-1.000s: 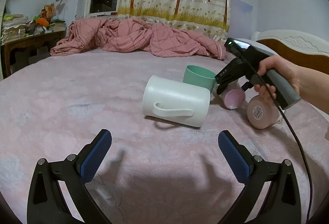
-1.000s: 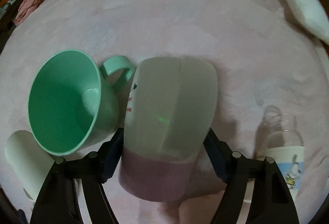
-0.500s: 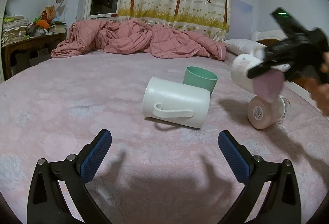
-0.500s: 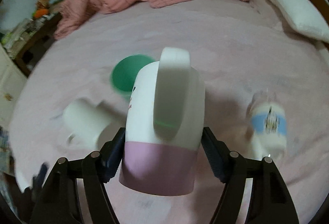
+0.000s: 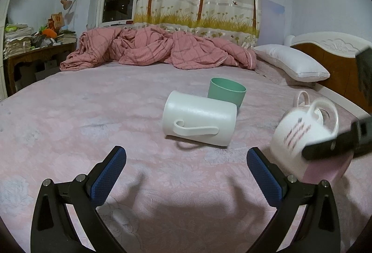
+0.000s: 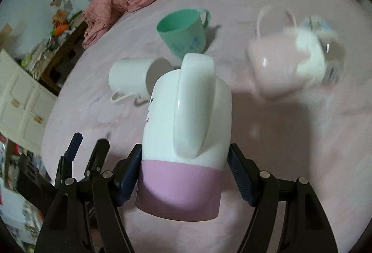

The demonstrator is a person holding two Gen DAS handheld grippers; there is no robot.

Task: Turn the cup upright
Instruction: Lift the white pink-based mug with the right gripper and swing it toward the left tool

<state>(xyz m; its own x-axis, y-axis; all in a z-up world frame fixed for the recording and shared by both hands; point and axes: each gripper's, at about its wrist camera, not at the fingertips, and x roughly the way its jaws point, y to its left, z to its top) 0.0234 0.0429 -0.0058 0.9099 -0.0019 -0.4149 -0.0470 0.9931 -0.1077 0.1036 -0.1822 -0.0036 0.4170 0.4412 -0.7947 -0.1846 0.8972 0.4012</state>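
While my left gripper (image 5: pixel 186 179) stays spread and idle over the bed (image 5: pixel 93 113), my right gripper (image 6: pixel 184 175) remains clamped on the pink-banded mug (image 6: pixel 186 136), now lower, tilted, near the sheet, handle up.

We've got a white mug (image 6: pixel 186 136) with a lilac-pink band around one end, a chunky white handle (image 6: pixel 193 104) and some dark lettering on its side. It's up off the pink bedspread (image 5: pixel 116 113), tilted, handle facing the right wrist camera, pink end nearest it. The left view catches the mug a bit blurred at the right edge, near the bed's front.
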